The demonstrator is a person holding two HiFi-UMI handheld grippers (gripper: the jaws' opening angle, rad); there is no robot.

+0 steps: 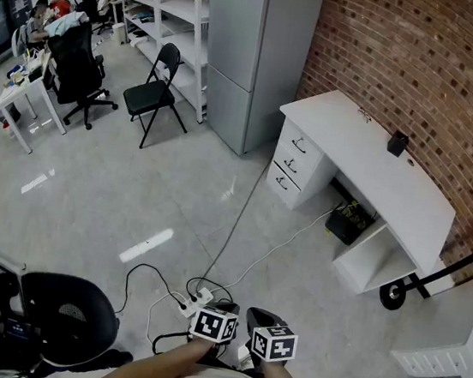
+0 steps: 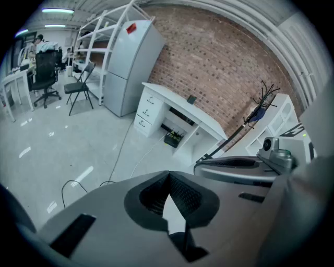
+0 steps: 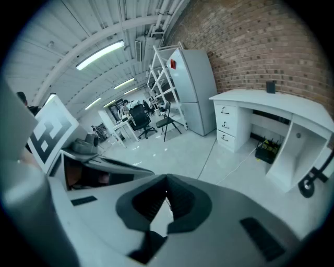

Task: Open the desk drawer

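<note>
Three drawers (image 1: 291, 162) are being shown stacked in the pedestal at one end of the white bench (image 1: 377, 172), which is being backed by a brick wall (image 1: 426, 62). All three fronts are being kept flush with the pedestal, each with a small dark handle, so their contents are being hidden. At the bench's other end an open-fronted compartment (image 1: 372, 255) is being shown. A dark crate (image 1: 349, 222) with yellowish items in it is being seen on the floor (image 1: 133, 187) under the bench, and a small black object (image 1: 397, 144) is being carried on the bench top. A grey refrigerator (image 1: 255, 48) is being shown just beside the drawer end.

The left tool (image 2: 168, 180) and the right tool (image 3: 167, 180) are being held side by side close to the person's body, well apart from the bench, with their marker cubes (image 1: 215, 325) being turned up toward the head view. In each gripper view the two jaws are being pressed together at their tips, and only floor is being seen through the small gap behind them. Neither tool is being brought into contact with a drawer. Loose cables (image 1: 196, 295) are being seen on the floor just ahead of the tools.
</note>
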